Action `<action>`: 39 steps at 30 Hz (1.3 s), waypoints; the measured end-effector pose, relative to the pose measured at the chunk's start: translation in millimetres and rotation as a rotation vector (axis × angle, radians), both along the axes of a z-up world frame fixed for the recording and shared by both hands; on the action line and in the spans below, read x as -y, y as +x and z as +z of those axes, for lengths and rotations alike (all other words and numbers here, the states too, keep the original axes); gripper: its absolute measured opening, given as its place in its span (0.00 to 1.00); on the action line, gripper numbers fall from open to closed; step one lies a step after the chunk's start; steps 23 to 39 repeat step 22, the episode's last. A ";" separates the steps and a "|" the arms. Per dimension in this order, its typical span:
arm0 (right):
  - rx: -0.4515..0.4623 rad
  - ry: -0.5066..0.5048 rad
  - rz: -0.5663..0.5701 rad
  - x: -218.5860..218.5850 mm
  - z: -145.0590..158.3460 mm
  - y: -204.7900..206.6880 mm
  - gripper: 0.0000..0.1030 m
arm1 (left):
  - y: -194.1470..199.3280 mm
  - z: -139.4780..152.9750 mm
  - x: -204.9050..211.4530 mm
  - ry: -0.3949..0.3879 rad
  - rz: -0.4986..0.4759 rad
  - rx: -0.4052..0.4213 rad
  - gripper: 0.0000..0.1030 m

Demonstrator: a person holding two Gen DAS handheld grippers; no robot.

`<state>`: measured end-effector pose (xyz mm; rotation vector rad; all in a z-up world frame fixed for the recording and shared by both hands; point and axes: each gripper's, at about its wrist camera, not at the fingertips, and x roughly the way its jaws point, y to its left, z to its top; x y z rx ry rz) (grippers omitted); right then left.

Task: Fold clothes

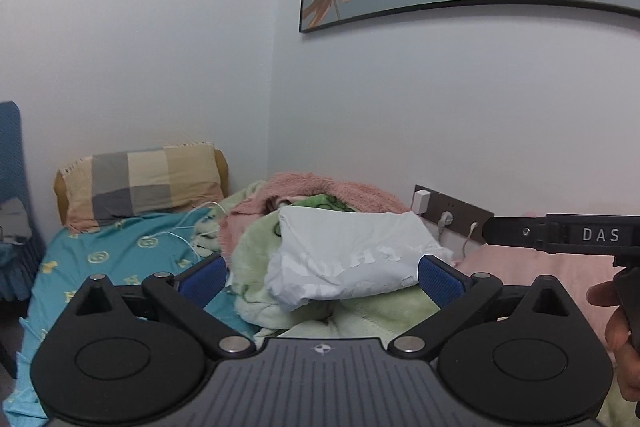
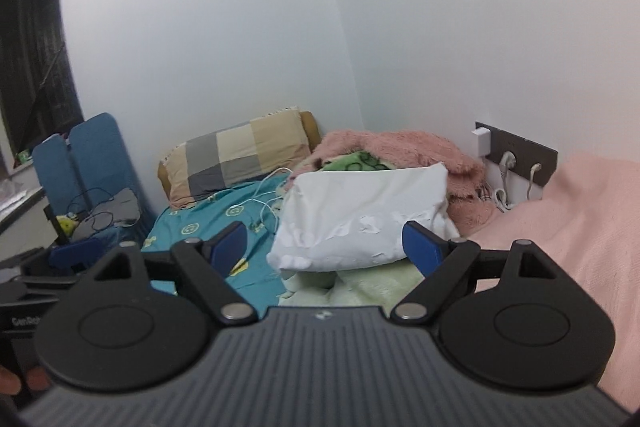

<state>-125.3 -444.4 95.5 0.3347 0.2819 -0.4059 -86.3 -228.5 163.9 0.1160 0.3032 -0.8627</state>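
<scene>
Both hand-held grippers are hanging in the air short of the white garment (image 1: 344, 259), w/ nothing between the fingers: the left hand-held gripper (image 1: 322, 277) is standing w/ its blue pads spread wide, and the right hand-held gripper (image 2: 326, 247) is spread just as wide, also empty. The white garment, looking like a tee w/ a worn print, is sitting bunched on top of the green fleece blanket (image 1: 360, 311), w/ the pink fuzzy blanket (image 2: 404, 147) heaped just behind it and the checked pillow (image 1: 140, 183) well off to its left on the teal sheet (image 1: 120, 259). To the garment's right a pink cover (image 2: 568, 219) is spreading out, and a wall socket strip (image 2: 520, 155) w/ plugs is sitting behind that. Looks to me like the job is only at the reach-in stage; no fold is showing yet. Next move prob. calls for each gripper pinching a separate edge or shoulder of the garment and lifting it clear of the blankets to lay it flat, since the fleece underneath is lumpy and could get caught in the same pinch. Hard to make out: sleeves, collar and hem are all tucked into the bundle, so which end is which can't be told. The garment's near edge is dipping behind the gripper bodies, and the right view is a bit blurred.
</scene>
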 end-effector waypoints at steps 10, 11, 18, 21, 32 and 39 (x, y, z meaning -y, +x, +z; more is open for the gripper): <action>0.028 -0.122 -0.020 -51.8 -28.4 -7.2 0.84 | -12.1 -28.7 -34.9 -0.017 0.084 0.032 1.00; 0.026 -0.131 -0.021 -55.2 -31.2 -6.2 0.84 | -12.1 -29.9 -37.5 -0.021 0.091 0.031 1.00; 0.011 -0.174 -0.033 -70.7 -43.0 2.5 0.84 | -7.4 -36.8 -51.1 -0.032 0.129 0.020 1.00; 0.003 -0.173 -0.037 -71.8 -45.7 5.3 0.84 | -4.5 -39.3 -53.6 -0.035 0.132 0.005 1.00; 0.000 -0.175 -0.039 -72.4 -46.4 6.0 0.84 | -4.2 -39.9 -53.9 -0.034 0.132 0.005 1.00; 0.000 -0.175 -0.039 -72.4 -46.4 6.0 0.84 | -4.2 -39.9 -53.9 -0.034 0.132 0.005 1.00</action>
